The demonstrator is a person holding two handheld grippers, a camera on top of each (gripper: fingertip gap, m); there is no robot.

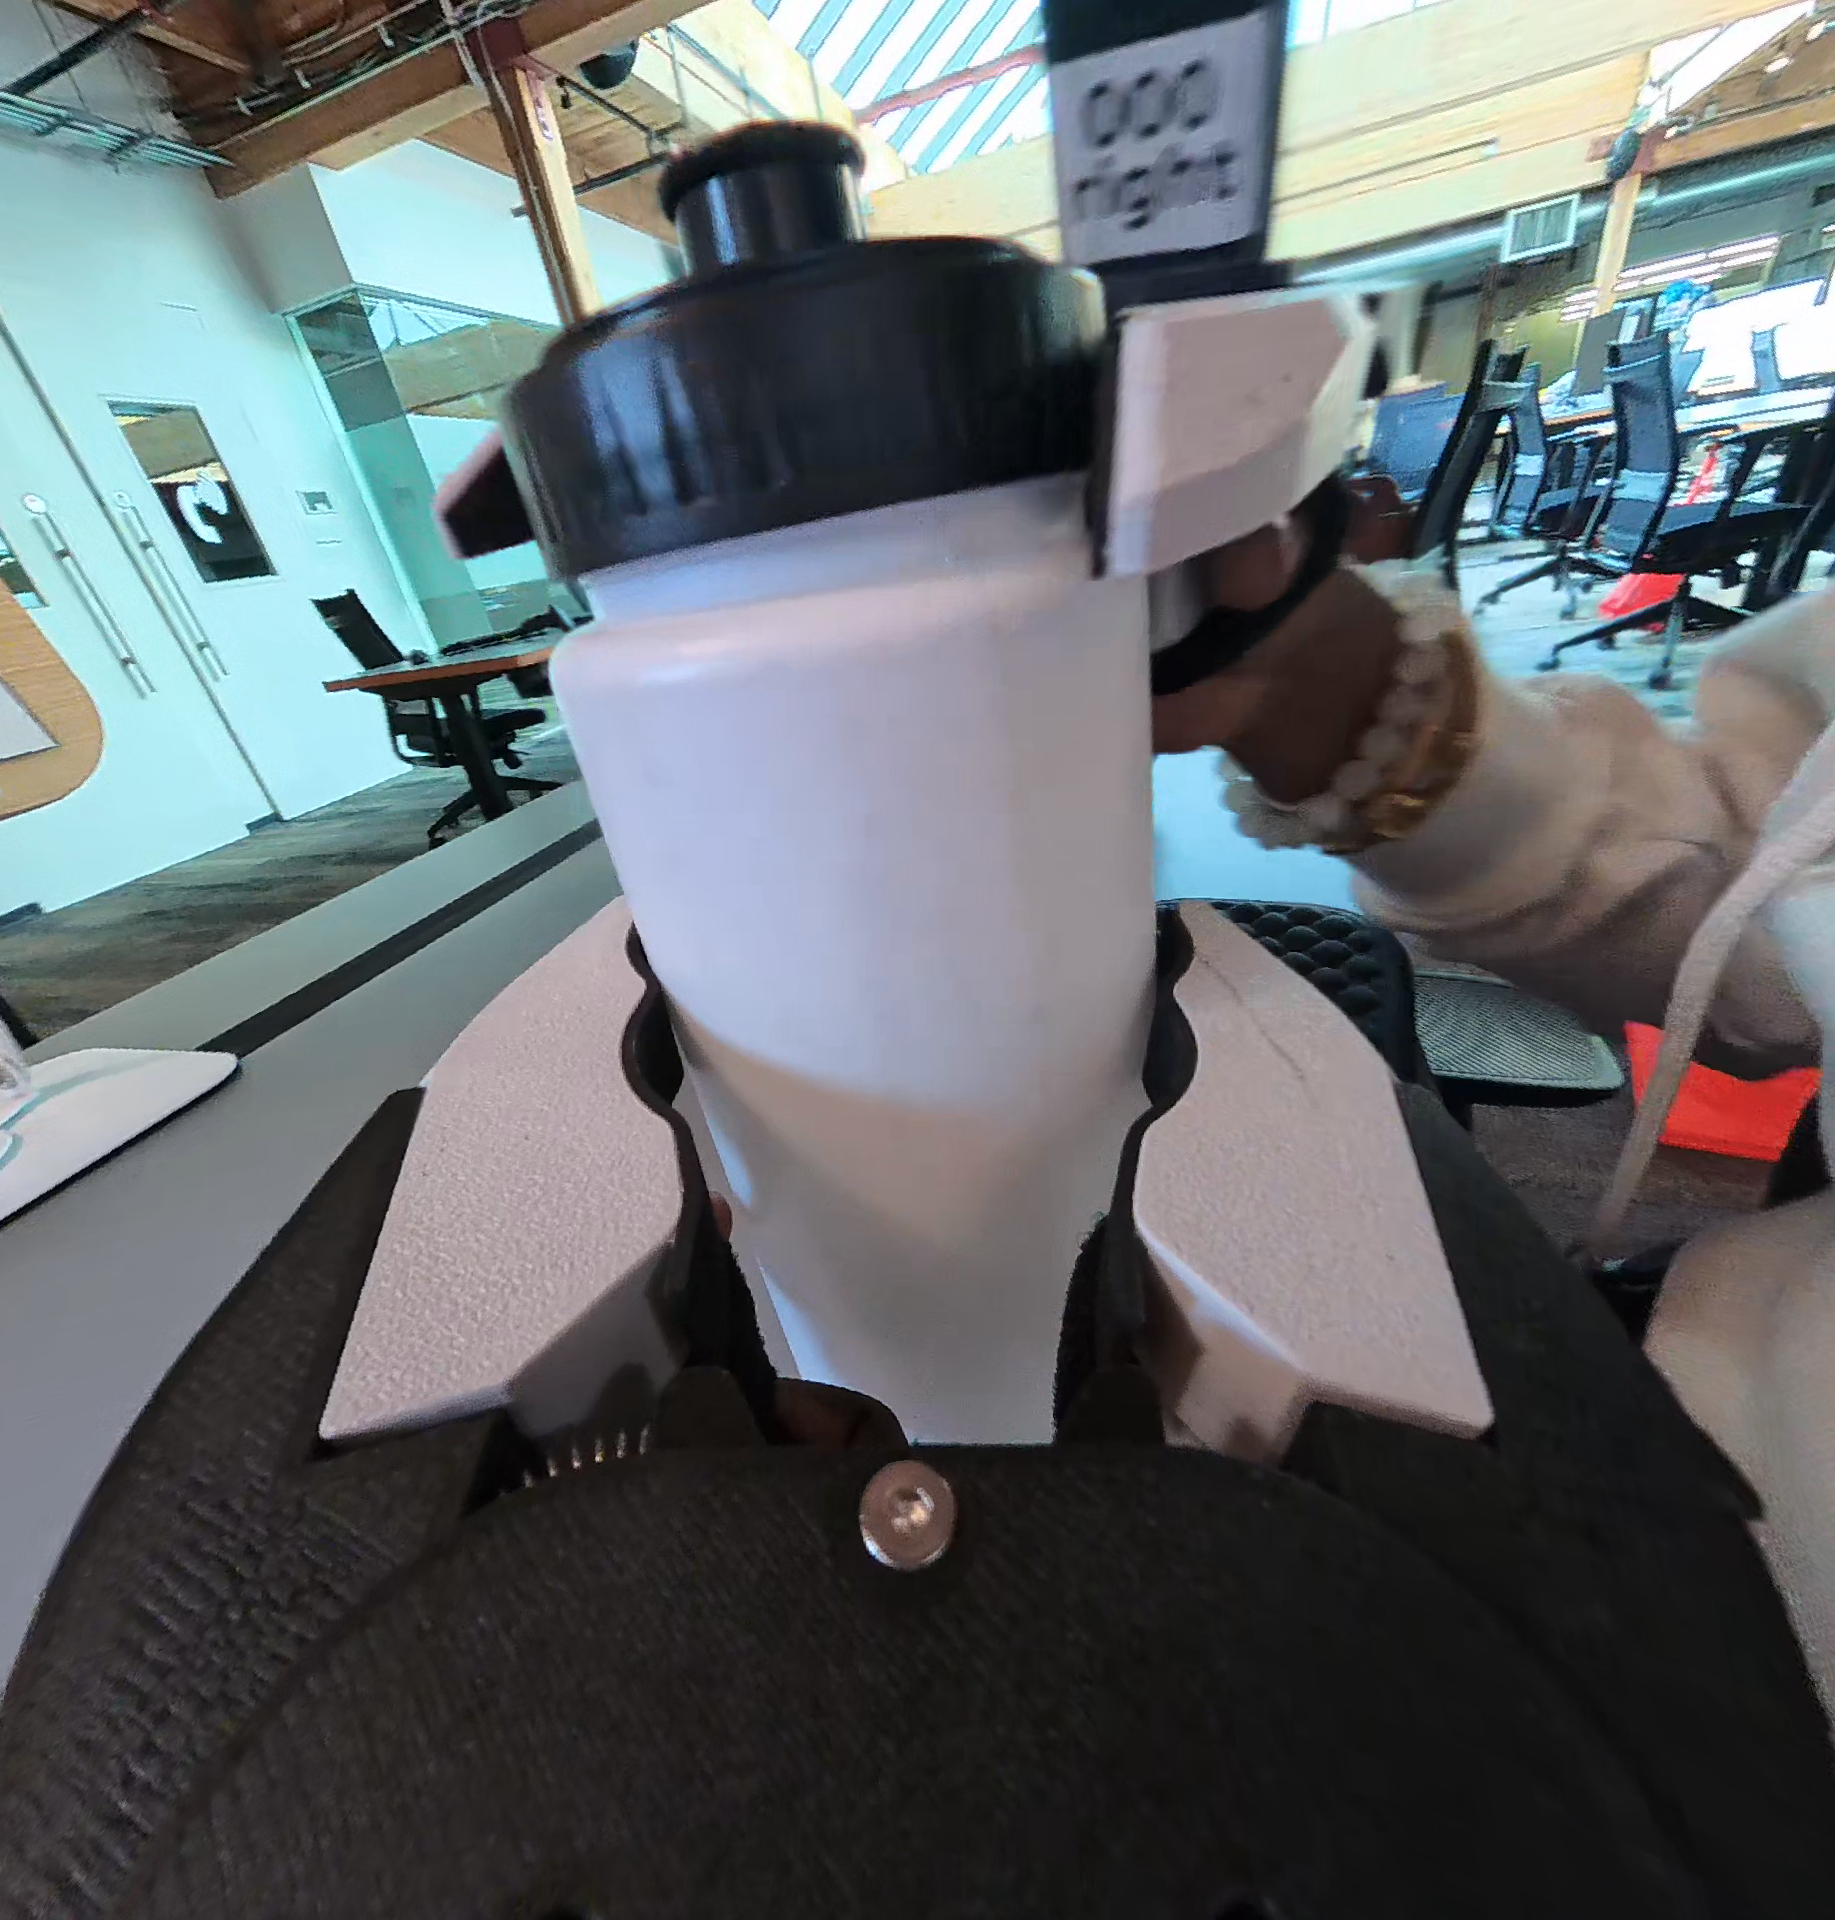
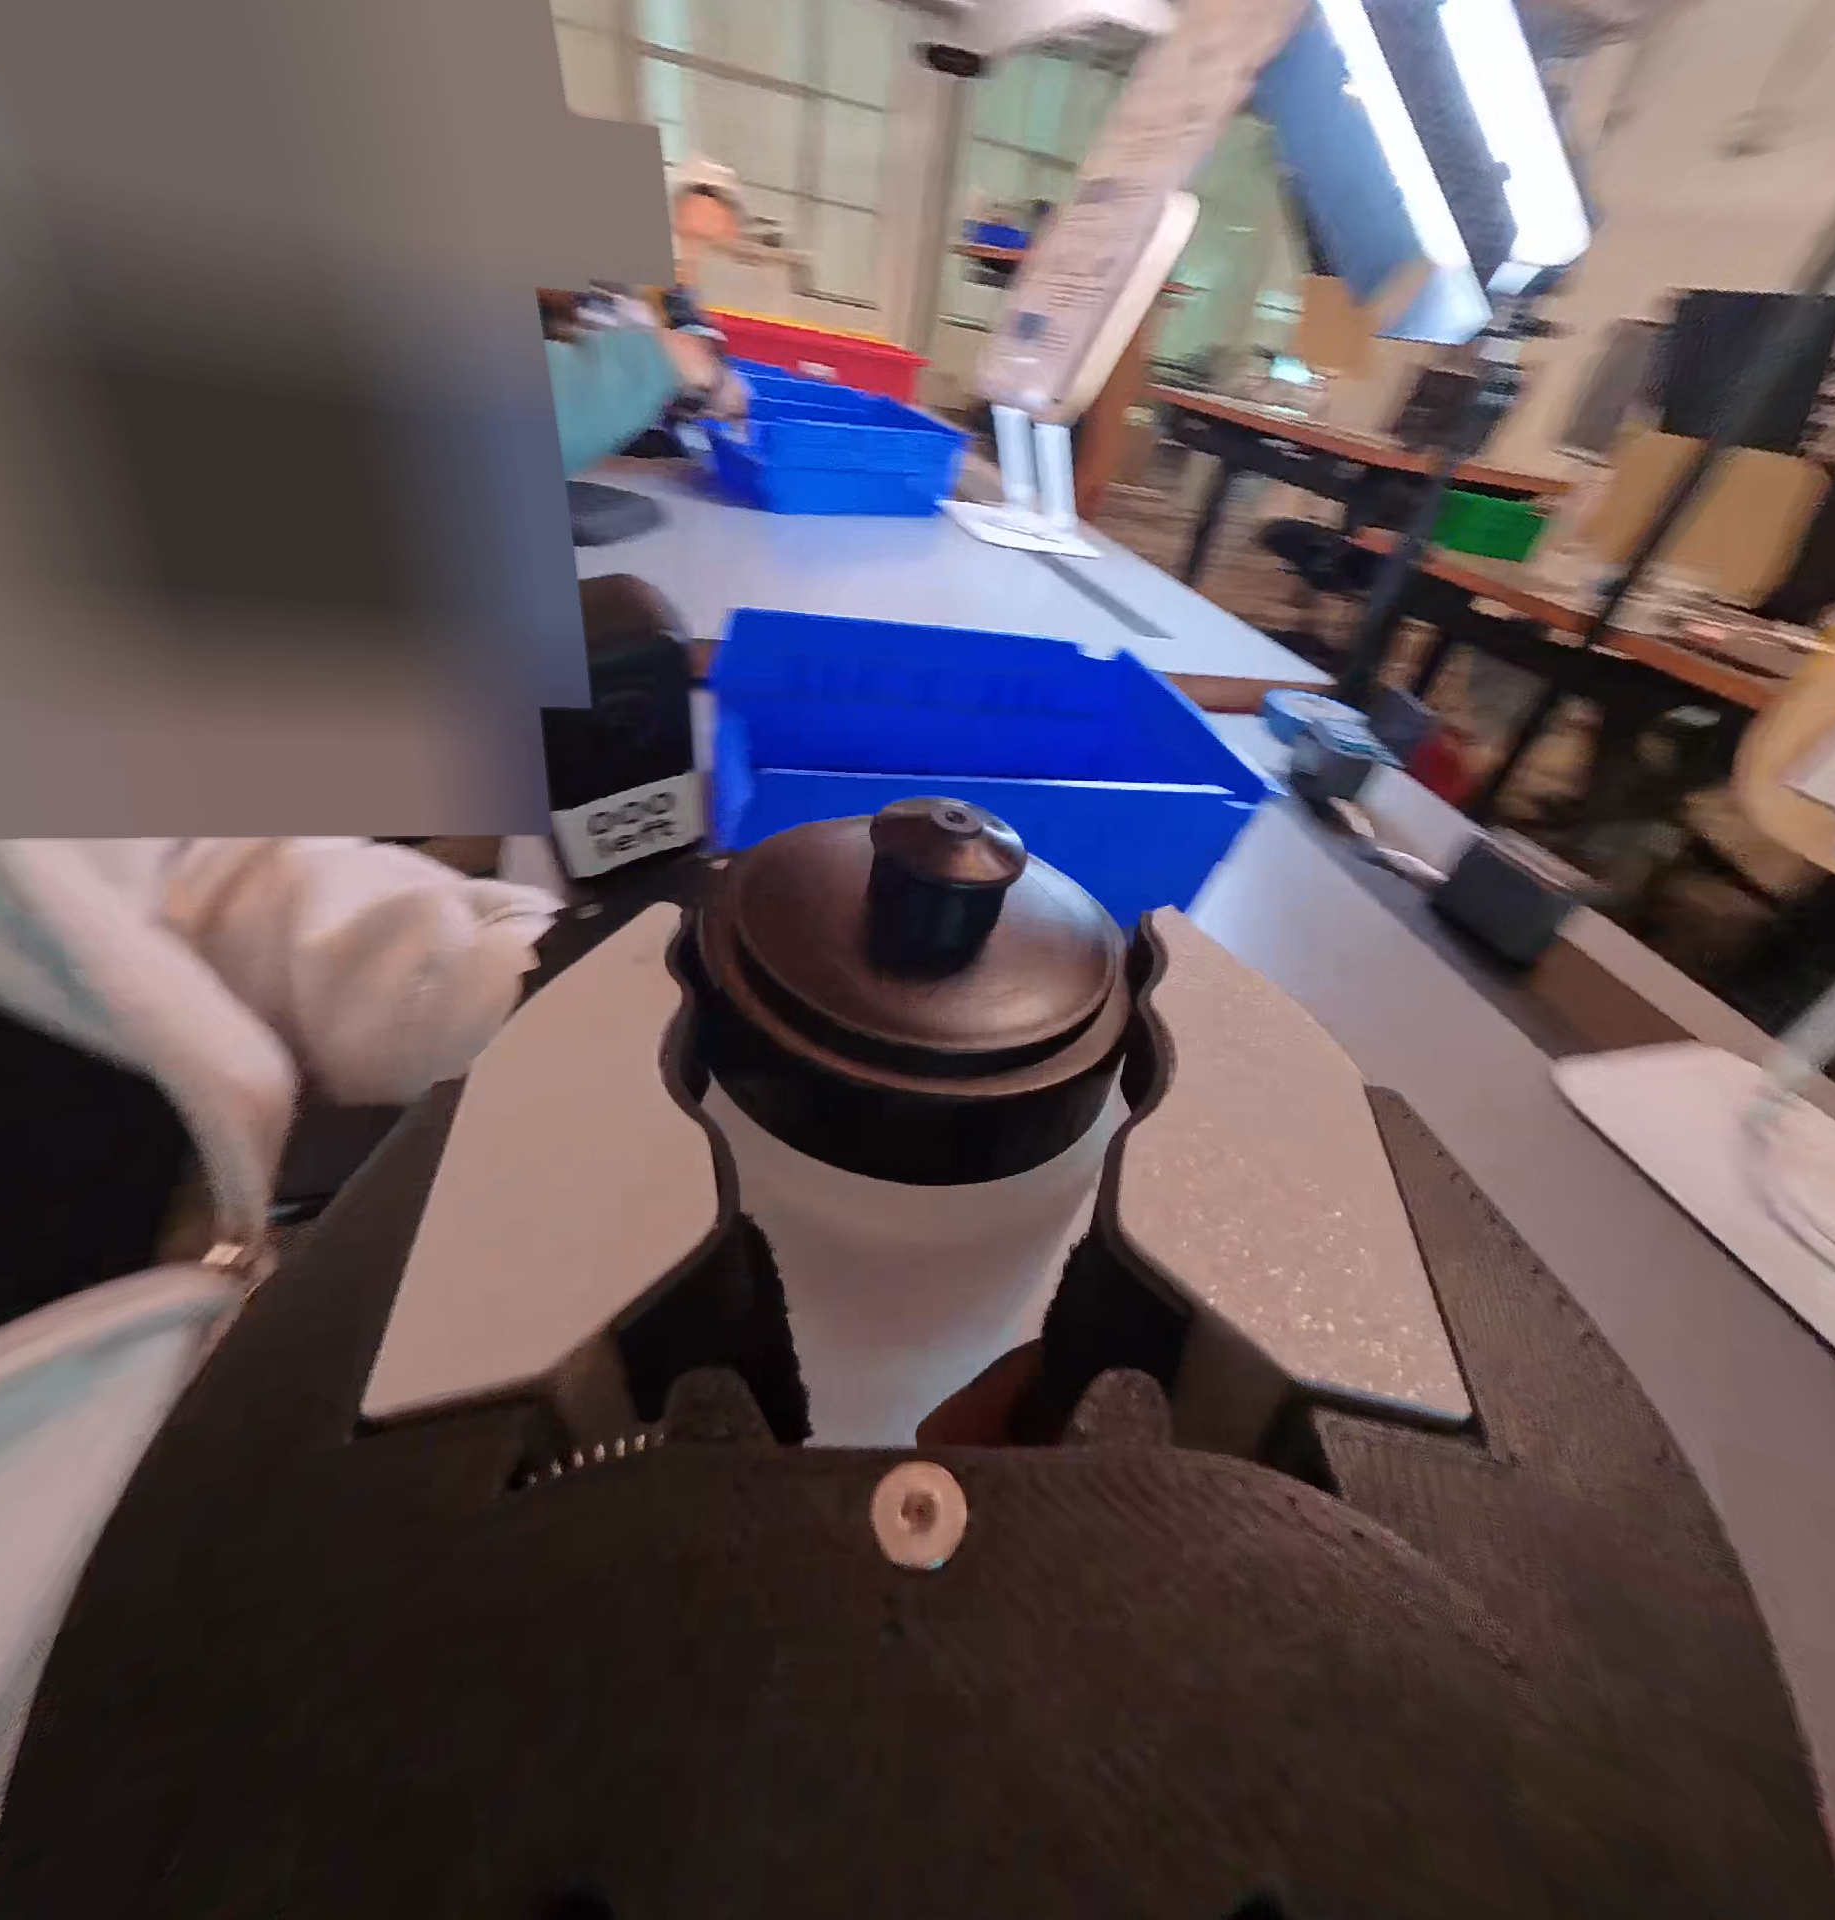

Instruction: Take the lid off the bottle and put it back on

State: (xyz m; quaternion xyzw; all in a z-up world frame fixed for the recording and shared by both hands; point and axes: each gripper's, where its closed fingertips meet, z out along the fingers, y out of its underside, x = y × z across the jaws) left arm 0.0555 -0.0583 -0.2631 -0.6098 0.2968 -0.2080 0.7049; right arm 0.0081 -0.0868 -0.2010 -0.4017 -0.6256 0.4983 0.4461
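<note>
Centre of both frames: I've got the white bottle (image 1: 871, 883) clamped low on its body by the left gripper (image 1: 908, 997), held up off the grey table (image 1: 217, 1195). Right gripper (image 2: 913, 997) is clenched on the black lid (image 2: 908, 1029), still seated. Step looks like twisting, direction unclear. Next: turn the lid, bottle braced. Bottle carries no branding; each gripper has a small tag with writing.

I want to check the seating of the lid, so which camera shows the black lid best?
The left wrist view: the black lid appears side-on, its lower rim meeting the white bottle. The right wrist view shows the lid mostly from above, between the right hand-held gripper fingers.
</note>
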